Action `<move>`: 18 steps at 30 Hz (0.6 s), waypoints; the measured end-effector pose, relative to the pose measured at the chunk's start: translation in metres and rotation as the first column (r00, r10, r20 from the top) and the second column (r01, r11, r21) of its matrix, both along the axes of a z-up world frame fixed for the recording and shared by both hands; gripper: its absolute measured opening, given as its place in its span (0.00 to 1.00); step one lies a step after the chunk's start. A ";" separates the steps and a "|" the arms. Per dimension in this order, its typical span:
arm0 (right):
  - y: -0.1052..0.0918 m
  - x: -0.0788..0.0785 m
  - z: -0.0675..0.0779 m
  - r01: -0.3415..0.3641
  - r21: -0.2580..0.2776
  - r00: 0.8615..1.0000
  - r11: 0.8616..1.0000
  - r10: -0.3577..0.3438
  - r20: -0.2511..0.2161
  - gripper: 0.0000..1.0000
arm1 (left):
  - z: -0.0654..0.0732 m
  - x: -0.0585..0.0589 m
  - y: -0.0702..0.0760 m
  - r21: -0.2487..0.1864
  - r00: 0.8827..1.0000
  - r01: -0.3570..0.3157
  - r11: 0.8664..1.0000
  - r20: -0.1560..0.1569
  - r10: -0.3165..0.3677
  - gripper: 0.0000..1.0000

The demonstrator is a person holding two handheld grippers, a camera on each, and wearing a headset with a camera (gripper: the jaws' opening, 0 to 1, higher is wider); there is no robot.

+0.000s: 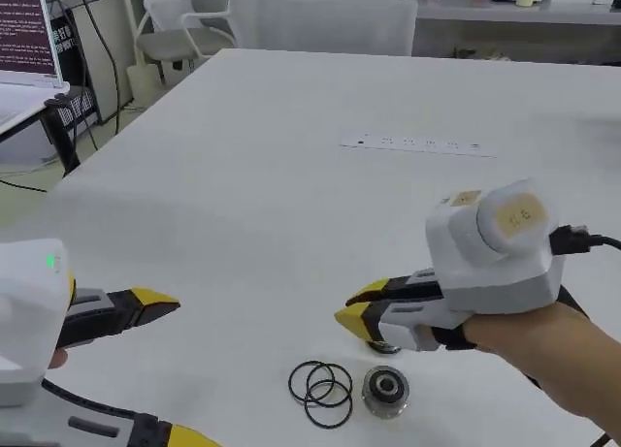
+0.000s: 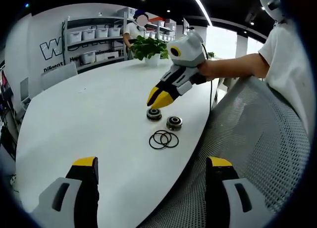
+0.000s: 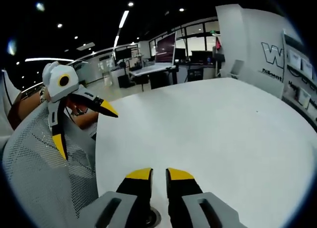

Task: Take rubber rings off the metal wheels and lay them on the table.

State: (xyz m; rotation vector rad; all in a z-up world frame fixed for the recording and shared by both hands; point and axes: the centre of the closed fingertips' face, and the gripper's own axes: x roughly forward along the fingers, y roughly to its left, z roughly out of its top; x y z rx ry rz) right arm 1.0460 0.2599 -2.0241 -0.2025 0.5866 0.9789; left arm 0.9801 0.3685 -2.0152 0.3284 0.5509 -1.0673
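The left gripper view takes in both metal wheels: one wheel (image 2: 154, 114) sits right under the yellow tips of the right gripper (image 2: 157, 98), with the other wheel (image 2: 174, 122) just beside it. Three loose rubber rings (image 2: 163, 139) lie overlapping on the white table (image 2: 89, 109), near that second wheel and close to the table's edge. In the head view the first wheel is mostly hidden beneath the right gripper, with just a sliver showing. The right gripper view shows its own jaws drawn almost together, a narrow slit between them with nothing in it, and a bit of wheel rim low between them. The left gripper (image 2: 151, 164) is spread wide and holds nothing, well apart from the wheels. A mesh chair back (image 2: 257, 139) stands against the table edge beside it. Farther off, a power strip (image 1: 417, 143) lies on the table, a potted plant (image 2: 148, 47) stands at its far end, and shelves of boxes (image 2: 94, 45) line the wall behind
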 end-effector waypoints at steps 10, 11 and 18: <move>-0.023 0.008 0.009 0.043 0.040 0.999 0.998 -0.044 0.011 0.11 | 0.004 -0.001 -0.002 -0.001 1.000 0.014 1.000 0.020 -0.014 0.87; -0.024 0.008 0.009 0.040 0.041 0.999 0.998 -0.041 0.011 0.11 | 0.006 -0.002 -0.004 -0.015 1.000 0.024 1.000 0.020 -0.024 0.89; -0.032 0.002 -0.002 0.006 0.000 1.000 1.000 -0.006 0.013 0.16 | 0.022 -0.004 -0.011 -0.088 0.998 0.053 0.995 0.047 -0.049 0.92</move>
